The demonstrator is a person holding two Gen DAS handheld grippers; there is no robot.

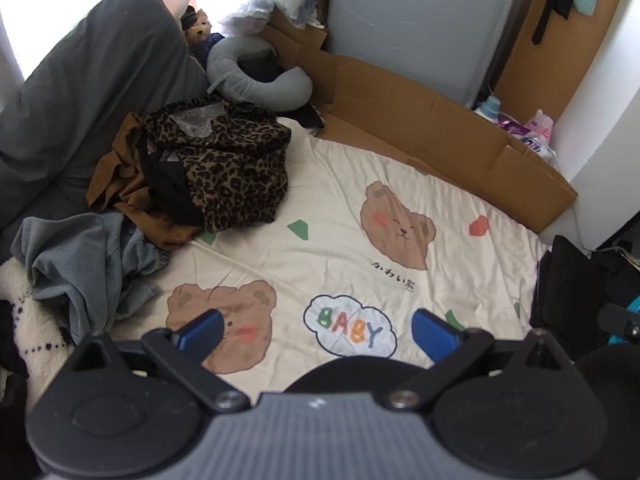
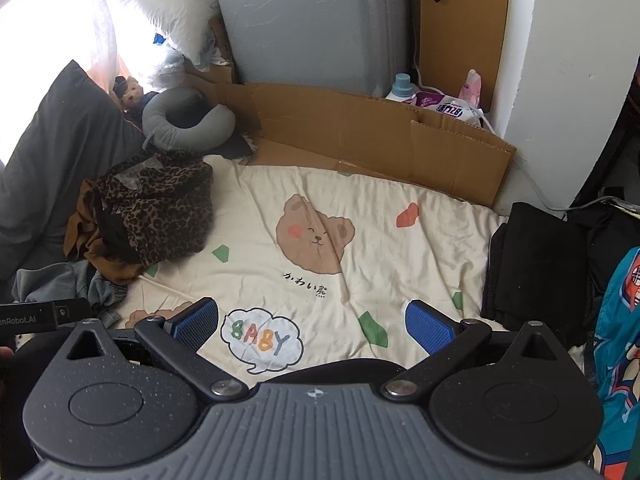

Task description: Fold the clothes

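Note:
A heap of unfolded clothes lies at the left of the bed: a leopard-print garment (image 1: pixel 224 168) (image 2: pixel 160 212) on top of a brown one (image 1: pixel 116 184) (image 2: pixel 80 232), and a grey-blue garment (image 1: pixel 88 264) (image 2: pixel 68 284) nearer me. Folded black clothes (image 1: pixel 576 280) (image 2: pixel 536 264) are stacked at the bed's right edge. My left gripper (image 1: pixel 318 334) is open above the cream bear-print sheet (image 1: pixel 344 208), holding nothing. My right gripper (image 2: pixel 312 324) is open too, over the "BABY" cloud print (image 2: pixel 262 340), well right of the heap.
A dark grey pillow (image 1: pixel 80 92), a grey neck pillow (image 1: pixel 256 76) and a small plush toy (image 1: pixel 198 28) sit at the back left. Flattened cardboard (image 1: pixel 440 136) lines the far side before a grey panel (image 1: pixel 416 20). A teal printed fabric (image 2: pixel 620 340) hangs at right.

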